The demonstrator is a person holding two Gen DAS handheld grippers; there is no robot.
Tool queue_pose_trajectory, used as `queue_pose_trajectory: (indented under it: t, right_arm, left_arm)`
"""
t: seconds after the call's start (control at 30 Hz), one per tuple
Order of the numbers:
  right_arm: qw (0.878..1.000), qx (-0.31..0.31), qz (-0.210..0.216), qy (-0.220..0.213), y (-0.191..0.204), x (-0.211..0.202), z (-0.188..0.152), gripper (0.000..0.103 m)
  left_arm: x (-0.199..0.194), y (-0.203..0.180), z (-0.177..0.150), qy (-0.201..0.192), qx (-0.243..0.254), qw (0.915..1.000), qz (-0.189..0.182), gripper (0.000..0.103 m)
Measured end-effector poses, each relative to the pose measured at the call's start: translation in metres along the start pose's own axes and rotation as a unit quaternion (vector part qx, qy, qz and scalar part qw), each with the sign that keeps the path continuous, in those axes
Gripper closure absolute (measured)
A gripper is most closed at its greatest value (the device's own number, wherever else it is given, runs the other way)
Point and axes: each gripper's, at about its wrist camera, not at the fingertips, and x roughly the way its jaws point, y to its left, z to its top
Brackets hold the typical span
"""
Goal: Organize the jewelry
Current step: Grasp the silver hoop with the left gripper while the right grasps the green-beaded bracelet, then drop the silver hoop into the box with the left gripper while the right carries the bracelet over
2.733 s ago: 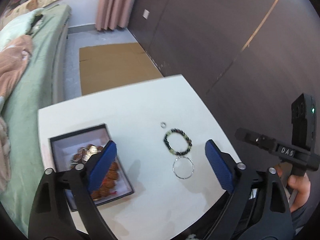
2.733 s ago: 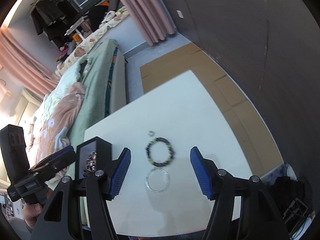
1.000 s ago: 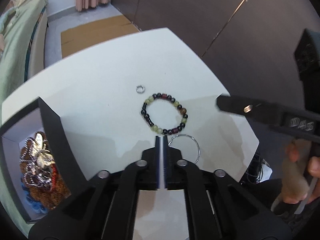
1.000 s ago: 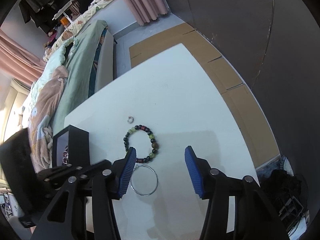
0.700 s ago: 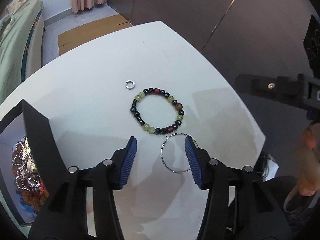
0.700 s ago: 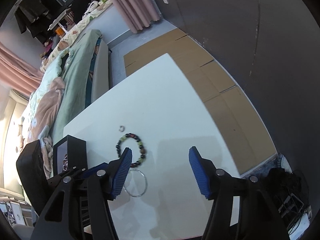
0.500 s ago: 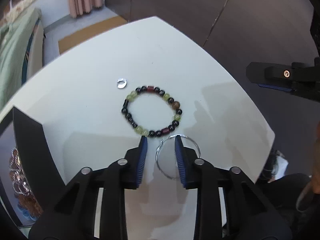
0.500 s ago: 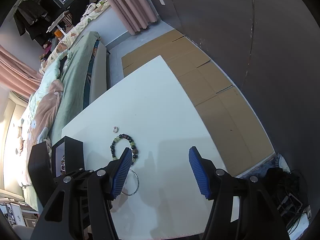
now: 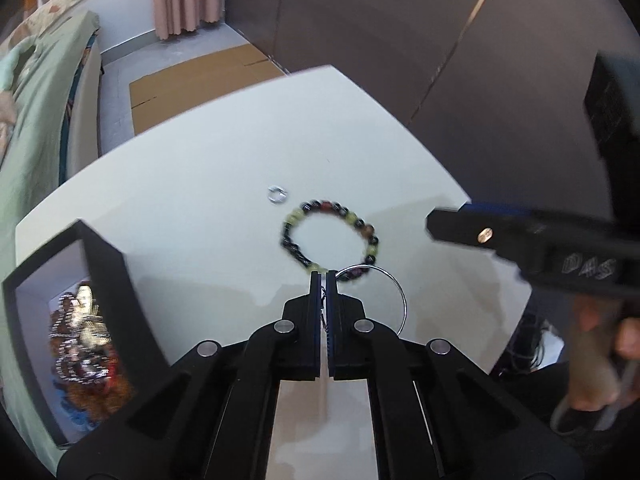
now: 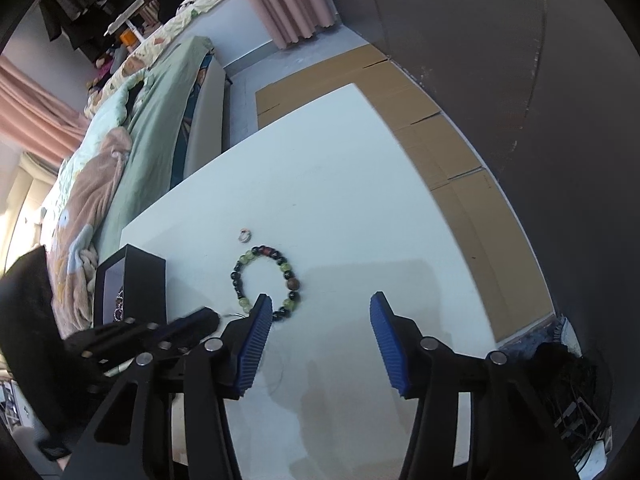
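Observation:
My left gripper [image 9: 323,276] is shut on the rim of a thin silver bangle [image 9: 402,300] that hangs to its right over the white table [image 9: 192,200]. A beaded bracelet [image 9: 370,240] of black, green and red beads lies just beyond the fingertips, also in the right wrist view [image 10: 290,282]. A small silver ring [image 9: 277,194] lies beyond it, also in the right wrist view [image 10: 244,235]. A black jewelry box [image 9: 116,280] holding several pieces stands at the left. My right gripper [image 10: 318,312] is open and empty above the table, right of the left gripper [image 10: 200,318].
A bed with green bedding [image 10: 160,92] stands beyond the table's left side. Flat cardboard [image 10: 460,152] lies on the floor by a dark wall [image 9: 440,40]. The table's right edge [image 9: 460,192] is close to the bracelet.
My left gripper opened around the bangle's rim, then shut on it and now holds it off the table. My right gripper drew back and stayed open.

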Motion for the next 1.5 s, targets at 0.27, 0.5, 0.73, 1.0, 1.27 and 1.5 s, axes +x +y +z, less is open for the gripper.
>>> queue_pose_trajectory:
  t: [0.27, 0.5, 0.73, 1.0, 1.27, 1.5]
  right_arm:
    - [0.999, -0.026, -0.021, 0.015, 0.025, 0.027, 0.005, 0.060]
    - [0.997, -0.044, -0.052, 0.026, 0.040, 0.050, 0.010, 0.068]
    - [0.994, -0.054, -0.091, 0.032, 0.048, 0.062, 0.012, 0.090]
    - [0.997, -0.057, -0.057, 0.007, 0.064, 0.044, 0.008, 0.094]
    - [0.995, -0.069, 0.036, -0.058, 0.099, -0.002, 0.006, 0.094]
    - [0.985, -0.091, 0.105, -0.105, 0.134, -0.037, 0.000, 0.094]
  left_arm:
    - [-0.040, 0.040, 0.001, -0.041, -0.045, 0.9982, 0.003, 0.100]
    - [-0.069, 0.066, -0.005, -0.067, -0.066, 0.9955, 0.013, 0.100]
    - [-0.091, 0.094, -0.010, -0.084, -0.088, 0.9923, 0.019, 0.100]
    - [-0.103, 0.128, -0.018, -0.081, -0.123, 0.9890, 0.015, 0.099]
    - [-0.119, 0.142, -0.024, -0.106, -0.137, 0.9843, 0.036, 0.029]
    - [-0.130, 0.148, -0.025, -0.127, -0.133, 0.9818, 0.046, 0.009]
